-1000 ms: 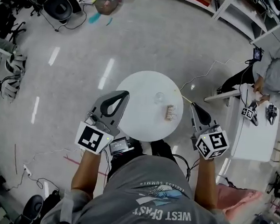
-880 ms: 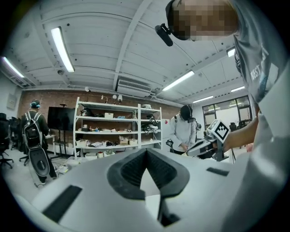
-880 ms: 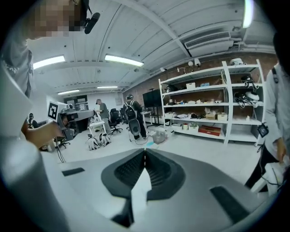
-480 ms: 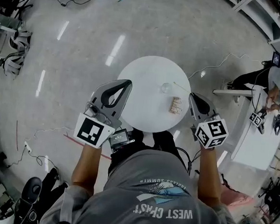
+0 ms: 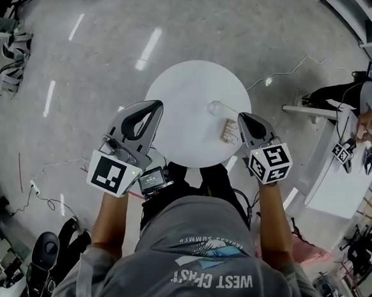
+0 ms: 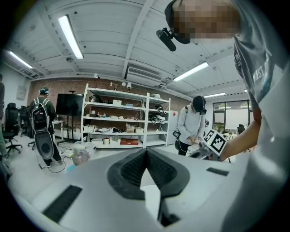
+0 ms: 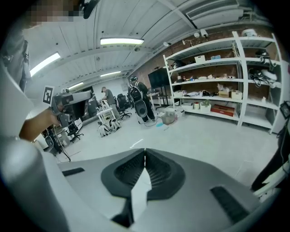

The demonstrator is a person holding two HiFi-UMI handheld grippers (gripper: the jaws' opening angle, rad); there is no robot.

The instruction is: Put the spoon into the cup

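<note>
the person stands at the 6 o'clock edge of a small round white table, a gripper in each hand, and neither tool has taken hold of anything. the left gripper hangs over the rim at about 8 o'clock, jaws pressed together at the tips with nothing between them; the right gripper sits at about 4 o'clock, likewise closed and empty. both point out level into the room rather than down at the table. the cup, clear and upright as far as i can see, stands at roughly 2 o'clock from the table's middle. a thin pale streak lying just beside it toward 3 o'clock looks like the spoon, though it is too small to be sure, and i cannot tell if it touches the cup. a small brownish block lies near the right gripper's tip. to my eye the task has not begun; the step in hand is reaching for the spoon. the right tool is the nearer one, so i would part its jaws first, tip it down toward the tabletop, and come at the handle across its width, away from the cup, so the glass is not nudged. passing over the brownish block rather than through it seems wise. the left tool could steady the cup if it looks light.
</note>
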